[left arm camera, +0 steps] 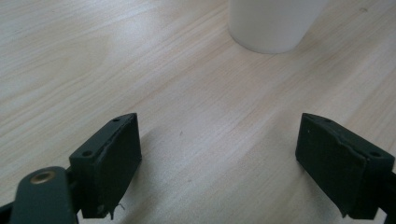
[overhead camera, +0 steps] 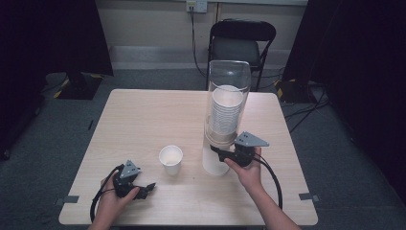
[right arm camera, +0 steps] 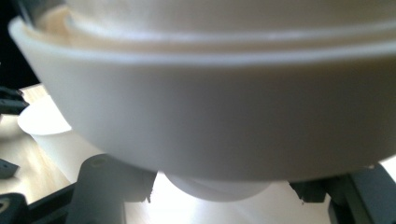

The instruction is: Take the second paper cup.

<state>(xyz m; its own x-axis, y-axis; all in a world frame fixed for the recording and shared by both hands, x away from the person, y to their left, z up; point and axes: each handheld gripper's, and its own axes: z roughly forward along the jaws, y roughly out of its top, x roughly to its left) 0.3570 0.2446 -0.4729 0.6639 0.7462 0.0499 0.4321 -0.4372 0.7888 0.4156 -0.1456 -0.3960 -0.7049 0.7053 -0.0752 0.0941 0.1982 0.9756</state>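
Right gripper [overhead camera: 221, 152]: clenched on cup [right arm camera: 219, 189] under the cup dispenser [overhead camera: 225, 115] | Left gripper [overhead camera: 149, 188]: jaws wide, empty, resting on table [overhead camera: 143, 115]; paper cup [overhead camera: 171, 159] nearby

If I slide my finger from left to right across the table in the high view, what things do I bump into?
Left hand-held gripper → white paper cup → clear cup dispenser → right hand-held gripper, reaching in at the dispenser's bottom, with its body to the right of the dispenser.
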